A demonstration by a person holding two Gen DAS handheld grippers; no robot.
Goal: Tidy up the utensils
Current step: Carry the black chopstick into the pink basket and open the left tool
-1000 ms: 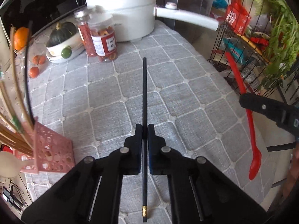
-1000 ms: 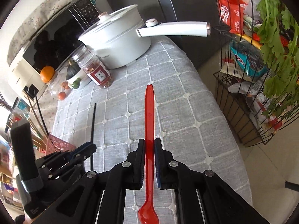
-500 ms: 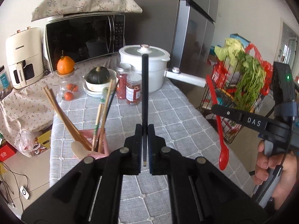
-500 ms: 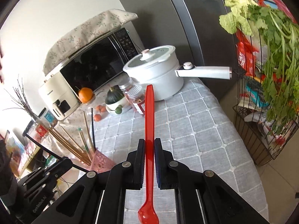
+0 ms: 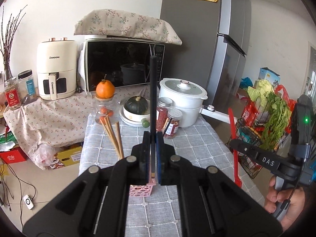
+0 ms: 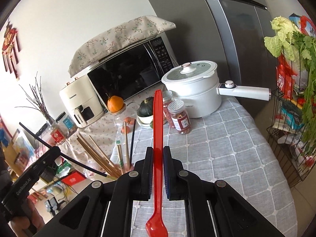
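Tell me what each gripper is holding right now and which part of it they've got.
Left gripper: a black chopstick, pinched near its gold-tipped lower end. Right gripper: a red spoon, clamped mid-handle with the bowl hanging down.

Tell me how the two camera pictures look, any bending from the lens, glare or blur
Left wrist view: strong fisheye bending, black corners, the fridge bows inward; even daylight; the microwave door mirrors the white pot; the black chopstick in the left gripper is sharp. Right wrist view: same bending, tilted; the red spoon in the right gripper is crisp, its bowl glossy.
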